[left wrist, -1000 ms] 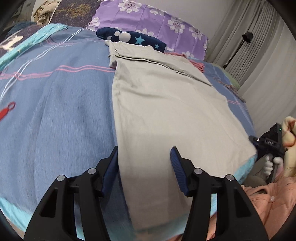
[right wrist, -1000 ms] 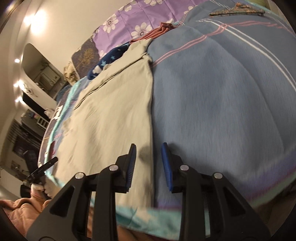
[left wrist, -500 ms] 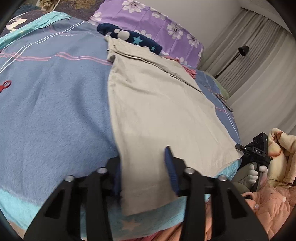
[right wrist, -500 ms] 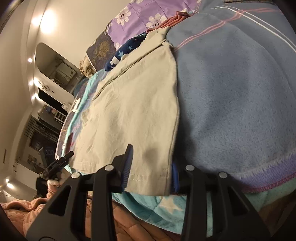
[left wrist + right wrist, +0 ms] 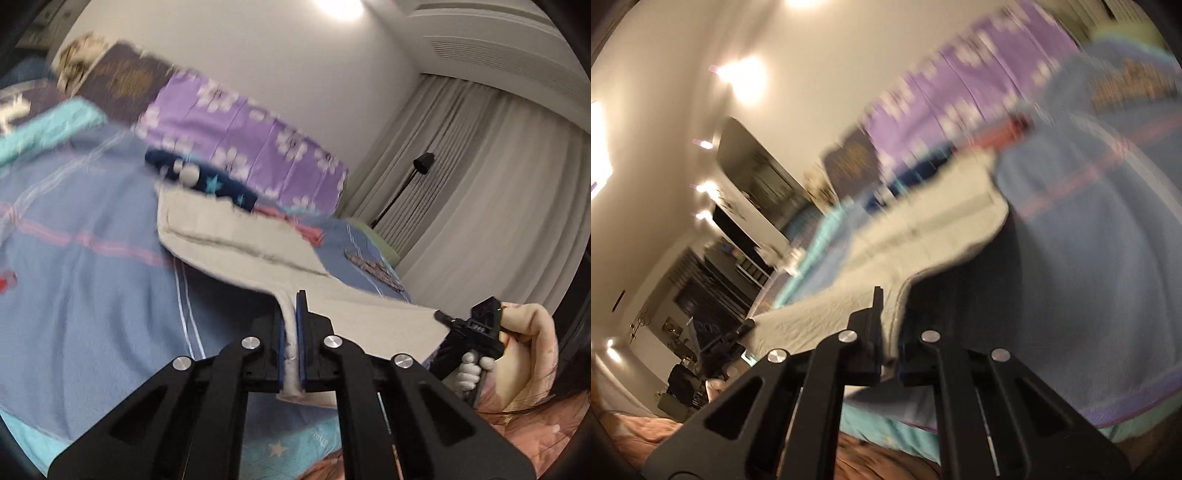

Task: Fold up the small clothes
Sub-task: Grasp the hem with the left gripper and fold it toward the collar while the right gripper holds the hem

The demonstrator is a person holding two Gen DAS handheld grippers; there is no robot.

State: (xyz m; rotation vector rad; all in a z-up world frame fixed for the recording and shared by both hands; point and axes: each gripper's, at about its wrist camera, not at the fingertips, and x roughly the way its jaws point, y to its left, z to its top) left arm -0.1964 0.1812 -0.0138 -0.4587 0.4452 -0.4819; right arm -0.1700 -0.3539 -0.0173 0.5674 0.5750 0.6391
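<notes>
A beige garment (image 5: 236,236) lies lengthwise on the blue blanket (image 5: 85,295). My left gripper (image 5: 291,314) is shut on its near left corner and holds it lifted off the bed. My right gripper (image 5: 890,314) is shut on the near right corner of the same garment (image 5: 923,236), also raised. The near hem hangs stretched between the two grippers; the far end still rests by the pillows. The right gripper also shows in the left wrist view (image 5: 476,328). Both views are motion-blurred.
A purple flowered pillow (image 5: 236,136) and a dark blue star-print cloth (image 5: 207,181) lie at the head of the bed. A pink folded item (image 5: 306,229) sits beside them. Curtains (image 5: 480,184) and a floor lamp (image 5: 413,181) stand to the right.
Both grippers closed on the garment's near corners and lifted them up off the blanket. The cameras tilted upward toward the head of the bed.
</notes>
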